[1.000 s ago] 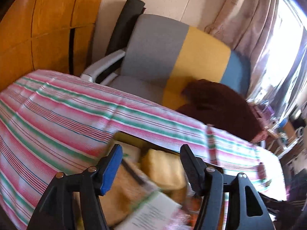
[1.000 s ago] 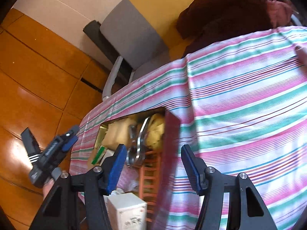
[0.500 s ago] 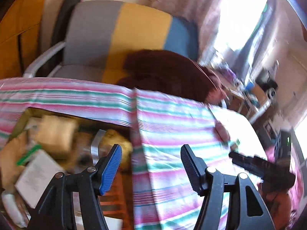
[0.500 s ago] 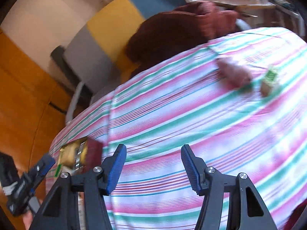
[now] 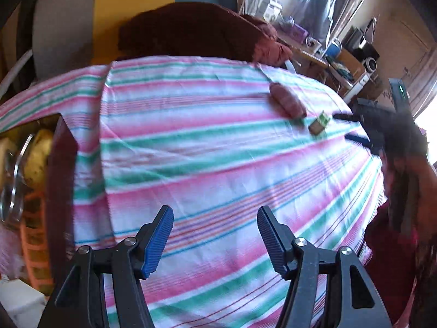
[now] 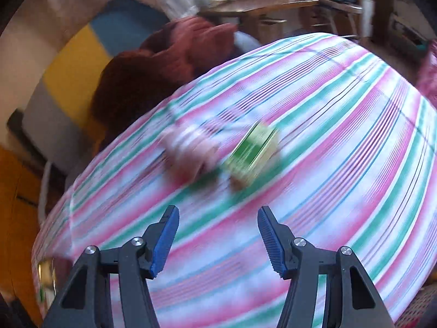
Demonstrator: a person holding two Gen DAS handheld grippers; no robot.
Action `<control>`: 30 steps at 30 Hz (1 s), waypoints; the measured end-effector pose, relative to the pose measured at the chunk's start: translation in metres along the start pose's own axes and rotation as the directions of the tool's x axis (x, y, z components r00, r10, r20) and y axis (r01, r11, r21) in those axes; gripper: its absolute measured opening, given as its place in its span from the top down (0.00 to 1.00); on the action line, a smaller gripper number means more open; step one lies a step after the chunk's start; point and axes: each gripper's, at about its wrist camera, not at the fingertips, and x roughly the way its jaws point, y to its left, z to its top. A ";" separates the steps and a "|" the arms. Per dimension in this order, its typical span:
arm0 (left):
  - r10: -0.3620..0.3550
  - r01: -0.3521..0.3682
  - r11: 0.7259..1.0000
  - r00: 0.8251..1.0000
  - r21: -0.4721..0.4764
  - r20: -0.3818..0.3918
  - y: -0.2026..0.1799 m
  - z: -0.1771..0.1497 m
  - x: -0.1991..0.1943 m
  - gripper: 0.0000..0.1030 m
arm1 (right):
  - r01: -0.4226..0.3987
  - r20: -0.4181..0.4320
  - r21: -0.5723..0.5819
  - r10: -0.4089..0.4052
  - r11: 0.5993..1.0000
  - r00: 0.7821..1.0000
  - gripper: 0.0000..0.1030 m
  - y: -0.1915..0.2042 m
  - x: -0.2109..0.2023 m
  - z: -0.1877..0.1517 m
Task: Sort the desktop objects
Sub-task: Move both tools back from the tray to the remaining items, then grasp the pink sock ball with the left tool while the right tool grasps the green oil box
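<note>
A small green and tan box (image 5: 319,125) (image 6: 252,151) lies on the striped tablecloth (image 5: 207,147) beside a pinkish roll-shaped object (image 5: 286,101) (image 6: 191,154). My right gripper (image 6: 218,220) is open and empty, a short way in front of both; the picture is blurred. In the left wrist view it shows at the right edge (image 5: 345,127), just right of the box. My left gripper (image 5: 215,218) is open and empty over bare cloth, far from the two objects. A dark red box (image 5: 61,169) with several items inside stands at the left.
Behind the table stands a grey, yellow and blue sofa (image 5: 114,13) with a dark red-brown blanket (image 5: 191,30). A cluttered wooden desk (image 6: 262,2) is at the back right. A person's arm (image 5: 404,191) is at the right edge.
Both grippers have swept right across the table, away from the storage box. The small box and the pinkish roll have come into view and closer. Jaw gaps are unchanged.
</note>
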 end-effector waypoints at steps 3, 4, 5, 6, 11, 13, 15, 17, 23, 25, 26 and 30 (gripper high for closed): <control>0.001 -0.001 1.000 1.000 -0.003 -0.015 -0.002 -0.007 0.005 0.37 | 0.028 0.001 0.027 -0.029 0.999 1.000 0.41 -0.008 0.017 0.020; 0.001 -0.001 1.000 1.000 -0.005 -0.020 -0.002 -0.008 0.006 0.37 | 0.038 -0.010 0.032 -0.038 0.999 0.999 0.41 -0.009 0.024 0.024; 0.001 -0.001 1.000 1.000 -0.007 -0.026 -0.002 -0.009 0.008 0.37 | 0.039 -0.016 0.032 -0.039 0.999 0.999 0.41 -0.010 0.030 0.027; 0.002 -0.002 1.000 0.999 -0.014 -0.032 0.000 -0.010 0.010 0.37 | 0.037 -0.019 0.035 -0.036 0.999 0.999 0.41 -0.011 0.034 0.029; 0.021 -0.022 0.999 0.999 -0.037 -0.045 0.006 -0.006 0.020 0.37 | -0.010 -0.033 0.044 0.011 0.999 0.999 0.41 -0.016 0.049 0.035; 0.014 -0.016 0.998 0.999 -0.055 -0.050 0.007 -0.004 0.026 0.37 | -0.002 -0.048 0.034 0.003 0.999 0.999 0.42 -0.014 0.058 0.036; 0.011 -0.014 0.998 0.998 -0.055 -0.057 0.003 -0.003 0.030 0.37 | 0.001 -0.073 0.010 0.000 1.000 0.997 0.44 -0.011 0.067 0.037; 0.011 -0.013 0.999 0.998 -0.041 -0.057 -0.001 -0.002 0.034 0.37 | 0.020 -0.090 -0.015 -0.022 1.000 0.996 0.51 -0.011 0.071 0.037; -0.001 0.000 1.000 0.998 -0.024 -0.058 -0.019 0.013 0.049 0.37 | 0.097 -0.088 -0.038 -0.100 0.995 0.991 0.63 -0.024 0.059 0.038; -0.003 0.002 1.000 0.998 -0.014 -0.057 -0.030 0.024 0.056 0.37 | 0.106 -0.094 -0.041 -0.109 0.994 0.990 0.64 -0.028 0.058 0.039; -0.005 0.005 1.000 0.998 -0.004 -0.055 -0.036 0.031 0.060 0.37 | 0.113 -0.095 -0.049 -0.118 0.992 0.989 0.64 -0.028 0.057 0.039; -0.009 0.010 0.999 1.000 0.033 -0.023 -0.063 0.062 0.074 0.37 | 0.162 -0.108 -0.094 -0.172 0.982 0.979 0.67 -0.027 0.059 0.039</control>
